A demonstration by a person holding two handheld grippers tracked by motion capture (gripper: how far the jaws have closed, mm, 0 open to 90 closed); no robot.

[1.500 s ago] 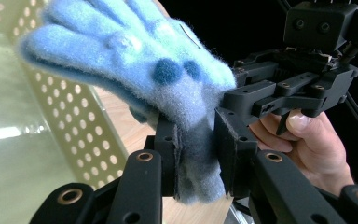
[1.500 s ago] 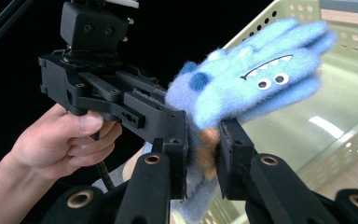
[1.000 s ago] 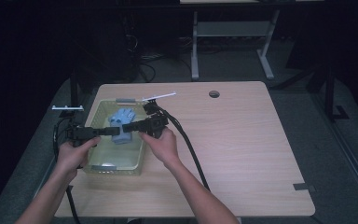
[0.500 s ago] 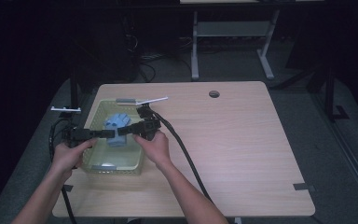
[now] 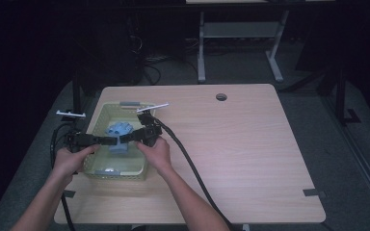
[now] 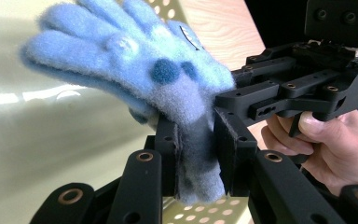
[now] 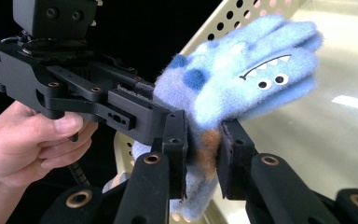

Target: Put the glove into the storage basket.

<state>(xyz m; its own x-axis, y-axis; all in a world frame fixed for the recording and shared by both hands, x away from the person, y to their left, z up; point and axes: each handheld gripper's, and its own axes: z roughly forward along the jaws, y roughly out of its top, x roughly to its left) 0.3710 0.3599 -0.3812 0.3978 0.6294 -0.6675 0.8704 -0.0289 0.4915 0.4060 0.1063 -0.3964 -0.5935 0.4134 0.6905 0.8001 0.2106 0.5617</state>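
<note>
From the left, the left gripper (image 5: 110, 141) is clamped on the cuff of a blue glove (image 5: 120, 132), which hangs between the two grippers above the pale green basket (image 5: 125, 170) on the wooden table (image 5: 250, 159). From the right, the right gripper (image 5: 131, 136) is likewise clamped on the cuff, its tips just beside the left one's. The glove's fingers point away over the basket floor.
</note>
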